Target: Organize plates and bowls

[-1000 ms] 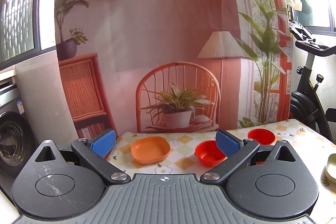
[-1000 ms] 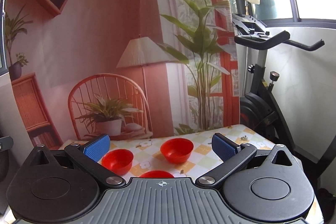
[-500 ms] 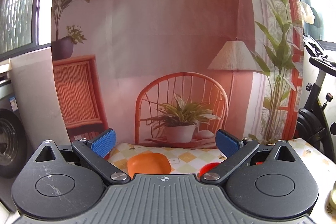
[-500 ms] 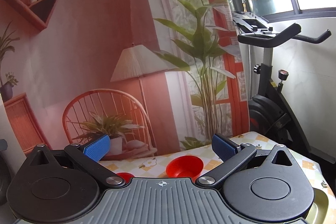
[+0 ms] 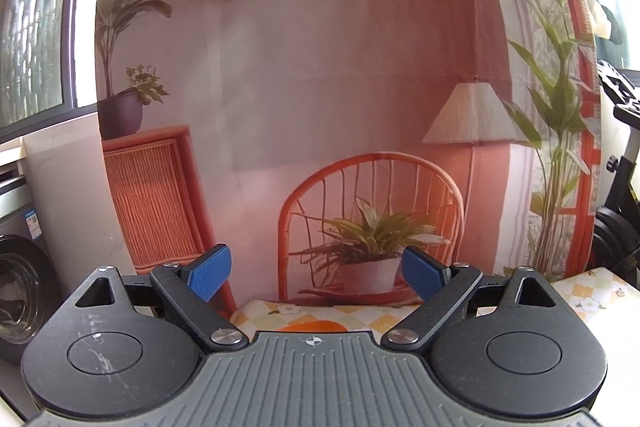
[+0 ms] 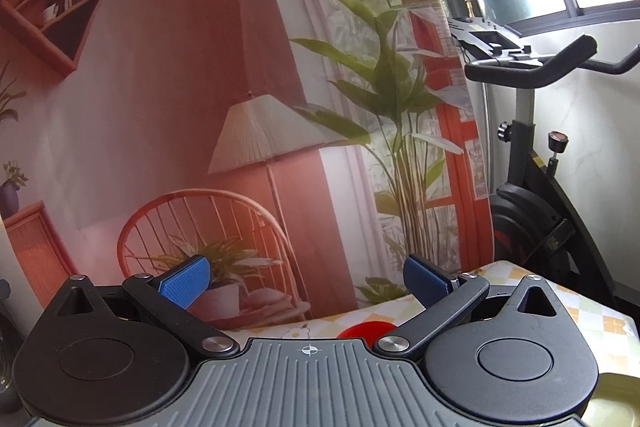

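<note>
Orange dish point(image 5: 310, 326): mostly hidden under left gripper point(image 5: 316, 273), spread empty.
Red bowl point(image 6: 366, 330): barely seen; right gripper point(image 6: 308, 279) agape.
Risk: blind descent, rim knocked.

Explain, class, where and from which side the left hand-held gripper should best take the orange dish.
Probably its near rim, approached from above and in front. The orange dish lies on the checked tablecloth just ahead of the left hand-held gripper, whose blue pads stand wide apart. Only a sliver shows over the gripper's body, so its depth and wall shape cannot be judged here.
</note>
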Available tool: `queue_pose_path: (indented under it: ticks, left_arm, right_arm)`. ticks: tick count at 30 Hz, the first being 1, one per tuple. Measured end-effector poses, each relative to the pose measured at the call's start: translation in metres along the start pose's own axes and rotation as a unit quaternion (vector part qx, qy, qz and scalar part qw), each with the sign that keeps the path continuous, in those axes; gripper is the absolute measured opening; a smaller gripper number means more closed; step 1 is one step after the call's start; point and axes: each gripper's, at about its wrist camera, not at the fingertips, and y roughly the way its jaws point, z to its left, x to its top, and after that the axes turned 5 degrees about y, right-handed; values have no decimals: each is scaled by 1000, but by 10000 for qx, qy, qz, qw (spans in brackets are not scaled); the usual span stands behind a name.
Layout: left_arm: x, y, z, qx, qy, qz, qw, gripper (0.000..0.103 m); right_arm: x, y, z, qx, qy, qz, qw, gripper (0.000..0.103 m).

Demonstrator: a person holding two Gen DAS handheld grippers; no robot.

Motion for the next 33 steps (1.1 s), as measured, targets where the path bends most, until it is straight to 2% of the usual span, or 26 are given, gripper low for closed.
queue_pose_path:
  ticks: [6,9,13,18,26,30,33]
  left_arm:
    - [1,18,11,-1,-210,87,9997,93]
    - [-6,24,13,-246,-334,151,9990,91]
    - [-24,33,10,-423,-354,190,9983,89]
    - [-54,49,4,-620,-659,178,9957,89]
    - [-79,96,-18,-1015,-701,734,9896,88]
    - [-87,121,-36,-1110,-515,981,9876,84]
    - [-94,134,-56,-942,-159,1043,9899,83]
  right_arm:
    - [-2,15,14,73,-276,-98,9995,103]
    - [-8,25,17,71,-217,-12,9997,103]
    - [-23,40,21,87,-239,254,9994,103]
    - [-45,63,24,150,-380,665,9969,103]
    - [-74,104,30,76,-794,1140,9903,103]
    - [-91,131,37,-149,-1243,1484,9810,103]
    - [-101,149,36,20,-1210,1684,9783,95]
